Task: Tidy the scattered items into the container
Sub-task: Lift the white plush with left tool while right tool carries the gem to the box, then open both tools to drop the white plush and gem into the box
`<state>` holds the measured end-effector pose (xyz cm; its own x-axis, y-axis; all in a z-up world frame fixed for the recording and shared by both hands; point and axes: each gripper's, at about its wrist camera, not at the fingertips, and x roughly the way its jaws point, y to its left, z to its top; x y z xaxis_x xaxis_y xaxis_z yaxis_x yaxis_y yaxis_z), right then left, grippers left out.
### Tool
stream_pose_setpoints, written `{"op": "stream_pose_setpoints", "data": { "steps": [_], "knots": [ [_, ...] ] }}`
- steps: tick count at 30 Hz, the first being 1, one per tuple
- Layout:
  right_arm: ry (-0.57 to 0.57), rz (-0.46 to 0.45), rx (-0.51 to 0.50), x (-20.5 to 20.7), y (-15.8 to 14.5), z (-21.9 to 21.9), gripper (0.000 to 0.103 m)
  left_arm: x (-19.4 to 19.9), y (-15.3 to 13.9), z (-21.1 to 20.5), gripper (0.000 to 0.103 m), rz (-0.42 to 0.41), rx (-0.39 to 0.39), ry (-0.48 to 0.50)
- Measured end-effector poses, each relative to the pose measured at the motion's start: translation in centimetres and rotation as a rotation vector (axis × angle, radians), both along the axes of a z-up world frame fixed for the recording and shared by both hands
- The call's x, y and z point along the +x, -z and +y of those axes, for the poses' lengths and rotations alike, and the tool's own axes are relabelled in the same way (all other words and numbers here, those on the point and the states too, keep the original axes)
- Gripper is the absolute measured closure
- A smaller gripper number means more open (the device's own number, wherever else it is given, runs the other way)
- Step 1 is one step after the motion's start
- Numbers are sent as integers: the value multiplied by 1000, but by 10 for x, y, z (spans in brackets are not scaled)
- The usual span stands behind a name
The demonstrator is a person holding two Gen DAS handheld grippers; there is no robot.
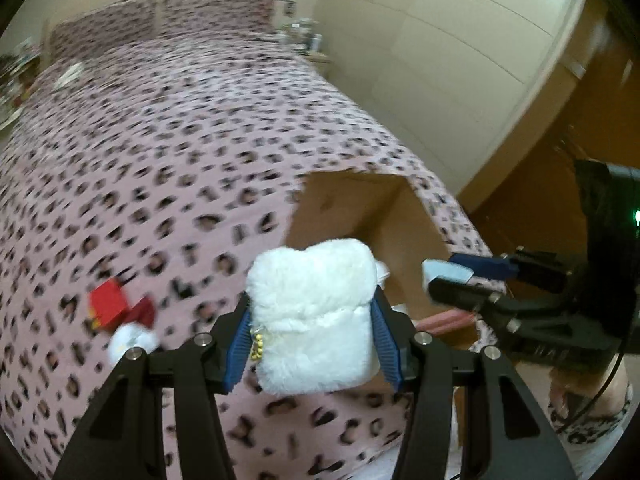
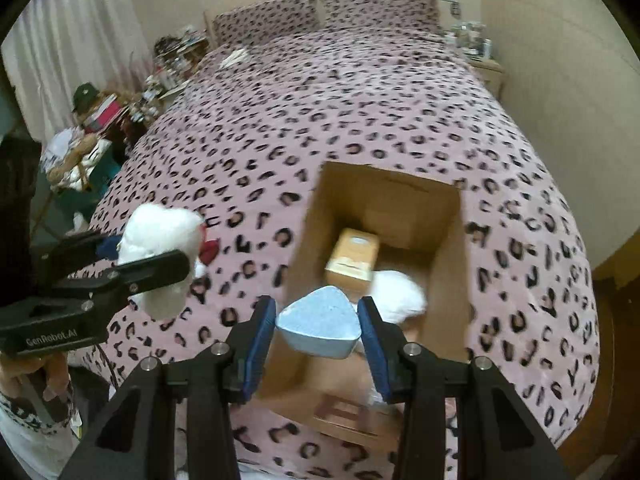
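a red box [image 1: 107,304] and a small white plush [image 1: 130,342] lie on the leopard-print bedspread [image 1: 180,152] at lower left. the open cardboard box [image 2: 448,216], mid-frame, holds a tan carton [image 2: 354,260]. the left gripper [image 1: 314,334] clamps a fluffy white pouch [image 1: 312,312]; the right gripper [image 2: 318,330] clamps a pale blue rounded-triangle case [image 2: 318,328] over the box.

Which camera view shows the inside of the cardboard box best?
The right wrist view: it looks down into the cardboard box, showing a tan carton and something white inside. The left wrist view shows only part of its inner walls, behind the held white furry pouch.
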<state>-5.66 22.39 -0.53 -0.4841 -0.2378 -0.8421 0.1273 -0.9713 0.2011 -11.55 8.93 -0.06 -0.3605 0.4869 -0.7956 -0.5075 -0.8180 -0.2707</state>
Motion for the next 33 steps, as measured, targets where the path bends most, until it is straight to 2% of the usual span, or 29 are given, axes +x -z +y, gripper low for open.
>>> {"op": "stream_pose_setpoints", "data": {
  "steps": [8, 14, 22, 26, 28, 33],
  "knots": [
    [37, -14, -12, 10, 12, 42, 60, -23, 6, 91, 49, -29, 5, 112],
    [39, -30, -21, 13, 25, 57, 60, -29, 27, 121, 49, -66, -22, 142],
    [22, -37, -21, 10, 32, 55, 59, -32, 33, 128, 46, -84, -31, 146],
    [21, -42, -60, 7, 31, 57, 50, -35, 32, 126, 29, -93, -34, 129],
    [12, -31, -65, 7, 29, 56, 46, -36, 30, 125, 28, -92, -29, 121],
    [5, -17, -48, 8, 25, 52, 45, -37, 24, 123, 26, -78, -36, 122]
  ]
}}
